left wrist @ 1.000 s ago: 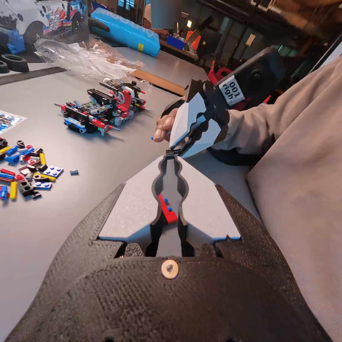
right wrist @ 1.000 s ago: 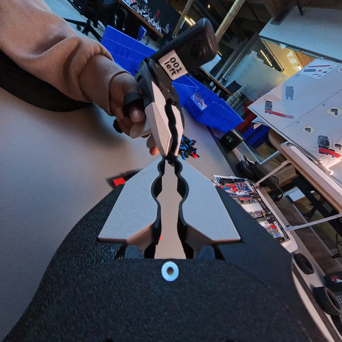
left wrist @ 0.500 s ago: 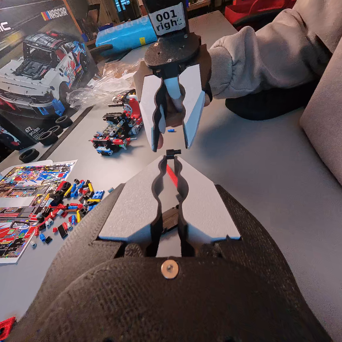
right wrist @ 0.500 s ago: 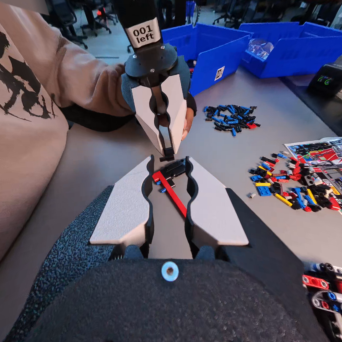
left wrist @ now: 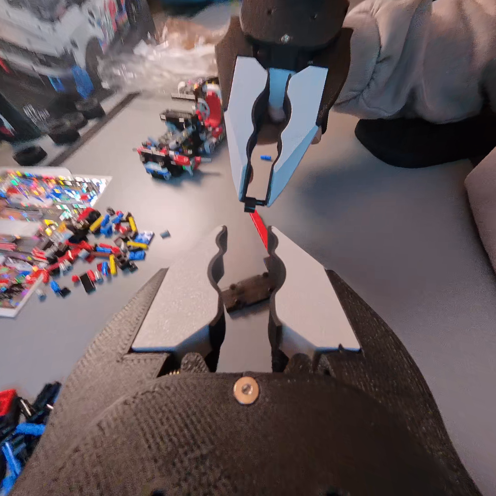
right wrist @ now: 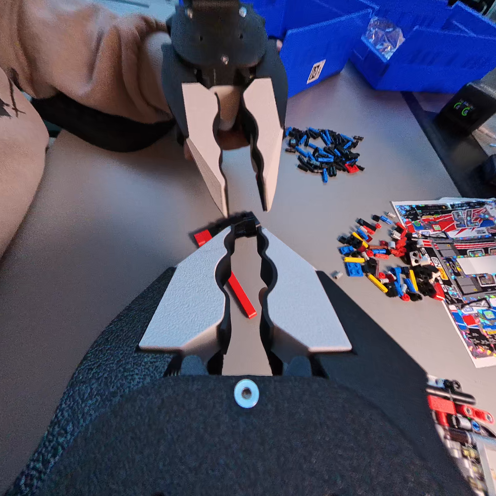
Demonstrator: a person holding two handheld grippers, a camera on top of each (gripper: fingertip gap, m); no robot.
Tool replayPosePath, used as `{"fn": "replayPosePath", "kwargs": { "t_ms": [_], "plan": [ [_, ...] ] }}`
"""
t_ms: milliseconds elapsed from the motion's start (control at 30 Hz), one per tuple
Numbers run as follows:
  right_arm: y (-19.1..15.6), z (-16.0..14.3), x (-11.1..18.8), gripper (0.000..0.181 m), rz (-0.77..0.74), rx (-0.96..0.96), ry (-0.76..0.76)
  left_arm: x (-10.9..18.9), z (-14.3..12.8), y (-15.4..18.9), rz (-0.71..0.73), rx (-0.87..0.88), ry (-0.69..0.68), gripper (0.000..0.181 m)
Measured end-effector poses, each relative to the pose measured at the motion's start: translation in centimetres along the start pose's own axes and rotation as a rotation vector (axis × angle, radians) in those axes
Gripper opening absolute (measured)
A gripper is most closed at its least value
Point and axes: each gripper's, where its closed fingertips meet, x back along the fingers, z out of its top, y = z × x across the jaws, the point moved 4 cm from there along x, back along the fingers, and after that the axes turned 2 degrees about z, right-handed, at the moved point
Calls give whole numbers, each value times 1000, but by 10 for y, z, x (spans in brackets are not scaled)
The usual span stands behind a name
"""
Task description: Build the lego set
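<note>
My right gripper (right wrist: 245, 230) is shut on a small black lego piece (right wrist: 245, 226) at its fingertips; the left wrist view also shows this piece (left wrist: 251, 204) pinched between the right gripper's tips. My left gripper (left wrist: 247, 229) is open and empty, facing the right one tip to tip just above the table. Under both lies a long red beam (left wrist: 259, 228) joined to a flat black part (left wrist: 249, 292). The beam also shows in the right wrist view (right wrist: 241, 295).
A part-built car chassis (left wrist: 185, 137), a pile of loose pieces (left wrist: 107, 249), a sticker sheet (left wrist: 40, 193), tyres (left wrist: 29, 155) and the set's box (left wrist: 53, 40) lie to my left. Blue bins (right wrist: 402, 53) and a heap of black and blue pins (right wrist: 324, 153) sit farther off. Both grippers' tips are close together, under 4 cm apart.
My left gripper opened and let go of the small black piece. My right gripper, open half a second ago, closed on it. Both grippers dropped closer to the table.
</note>
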Motion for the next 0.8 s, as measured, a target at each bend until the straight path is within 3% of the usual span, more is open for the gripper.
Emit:
{"fn": "replayPosePath", "kwargs": {
  "t_ms": [100, 233, 467, 667, 800],
  "plan": [
    [7, -25, -5, 13, 15, 4, -140, 3, -26, -2, -68, 172, -202, 55],
    [6, -39, -12, 13, 43, 14, -209, 6, -52, -1, -52, 223, -356, 63],
    [-8, -51, -14, 13, 78, 48, -311, -6, -52, 2, -40, 137, -318, 55],
    [-39, -54, -9, 13, 158, 40, -345, -6, -51, -9, 3, 97, -268, 46],
    [-30, -52, 12, 13, 98, -47, -326, -3, -51, -14, 22, 108, -263, 45]
  ]
}}
